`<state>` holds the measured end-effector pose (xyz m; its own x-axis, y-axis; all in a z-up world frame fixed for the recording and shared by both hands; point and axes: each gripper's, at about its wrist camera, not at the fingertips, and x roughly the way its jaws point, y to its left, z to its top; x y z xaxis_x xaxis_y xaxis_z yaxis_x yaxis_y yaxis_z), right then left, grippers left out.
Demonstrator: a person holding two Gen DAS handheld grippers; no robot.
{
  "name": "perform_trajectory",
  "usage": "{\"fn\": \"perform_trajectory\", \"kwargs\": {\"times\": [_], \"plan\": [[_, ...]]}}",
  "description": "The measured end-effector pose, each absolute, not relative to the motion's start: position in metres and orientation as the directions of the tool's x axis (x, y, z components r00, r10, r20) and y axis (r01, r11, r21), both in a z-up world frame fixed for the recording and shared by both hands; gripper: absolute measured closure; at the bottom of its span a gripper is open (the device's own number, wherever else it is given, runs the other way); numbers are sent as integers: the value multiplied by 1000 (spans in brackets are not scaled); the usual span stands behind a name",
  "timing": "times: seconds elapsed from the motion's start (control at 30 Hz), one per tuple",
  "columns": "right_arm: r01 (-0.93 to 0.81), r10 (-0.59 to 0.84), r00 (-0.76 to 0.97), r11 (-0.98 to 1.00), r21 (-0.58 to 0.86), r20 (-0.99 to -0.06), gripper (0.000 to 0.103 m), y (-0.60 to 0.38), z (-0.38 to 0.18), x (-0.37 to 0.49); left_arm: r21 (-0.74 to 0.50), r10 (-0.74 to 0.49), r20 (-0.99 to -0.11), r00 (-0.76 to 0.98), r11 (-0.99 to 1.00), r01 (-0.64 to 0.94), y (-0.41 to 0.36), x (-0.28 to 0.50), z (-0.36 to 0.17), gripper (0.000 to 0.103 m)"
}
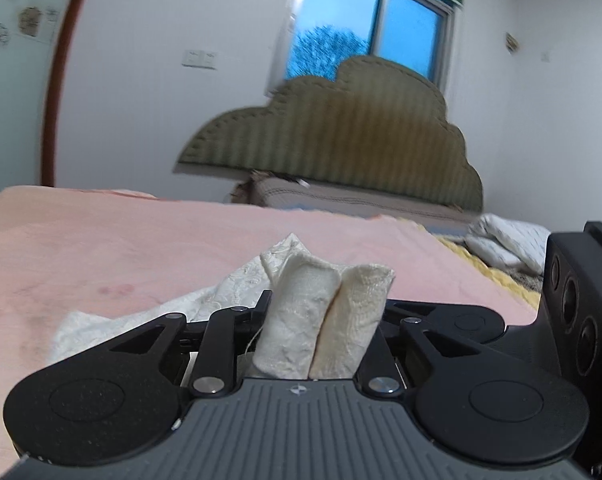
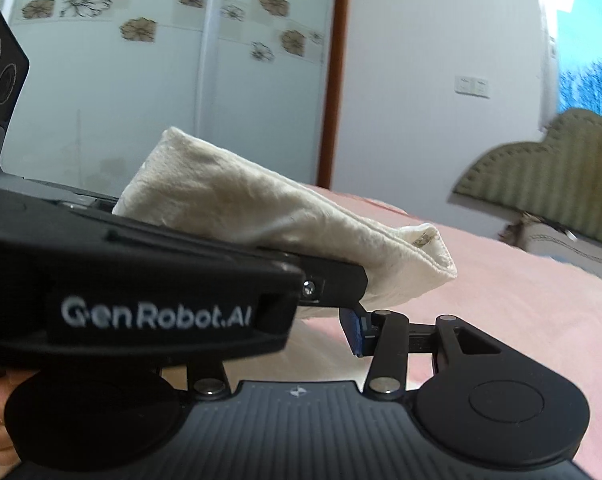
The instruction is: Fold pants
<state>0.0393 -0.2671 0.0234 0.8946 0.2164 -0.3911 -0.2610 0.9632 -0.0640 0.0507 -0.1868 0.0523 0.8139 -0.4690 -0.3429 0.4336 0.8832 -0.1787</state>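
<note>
The left gripper (image 1: pixel 327 312) is closed on a thick bunch of the cream pants (image 1: pixel 321 320); two rolled folds of the lacy fabric stand up between its fingers, pressed side by side, and more of the cloth spills down to the left onto the pink bedspread (image 1: pixel 141 248). Seen from the right wrist, the same gripper (image 2: pixel 357 280) crosses the left half of the view (its side is printed "GenRobot.AI"), with the pants (image 2: pixel 261 216) draped over its top and a hemmed edge hanging past its tip.

The right gripper (image 2: pixel 301 340) sits just below that bundle with its jaws wide apart: one blue-padded finger (image 2: pixel 355 332) shows clear of the cloth, while the other is hidden behind the left gripper's body. It holds nothing that can be seen.

The bedspread (image 2: pixel 501 300) stretches away beneath both tools. Beyond it stand an olive, cloud-shaped headboard (image 1: pixel 341 136), a window (image 1: pixel 365 20) showing blue light, and a wardrobe (image 2: pixel 141 60) with flower-patterned doors. Crumpled white bedding (image 1: pixel 505 244) lies at the far right of the bed.
</note>
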Motion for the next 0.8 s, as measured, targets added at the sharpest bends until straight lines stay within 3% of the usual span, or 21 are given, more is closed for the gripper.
{"fn": "perform_trajectory", "kwargs": {"times": [0.37,0.57,0.7,0.8], "plan": [[-155,135,865,988,-2,-483,57,-315,-5,23,-141,-500,-444,744,859,493,-243,59,7,82],[-94,112,864,994,61,-491,57,-329,-10,12,-122,-508,-455,731,849,514,-255,64,-6,81],[-61,99,858,994,91,-504,56,-334,-15,-2,-143,-543,-482,688,823,549,-255,67,-12,70],[-28,71,854,995,92,-516,43,-337,-17,-19,-178,-587,-500,637,789,588,-253,66,-12,57]]}}
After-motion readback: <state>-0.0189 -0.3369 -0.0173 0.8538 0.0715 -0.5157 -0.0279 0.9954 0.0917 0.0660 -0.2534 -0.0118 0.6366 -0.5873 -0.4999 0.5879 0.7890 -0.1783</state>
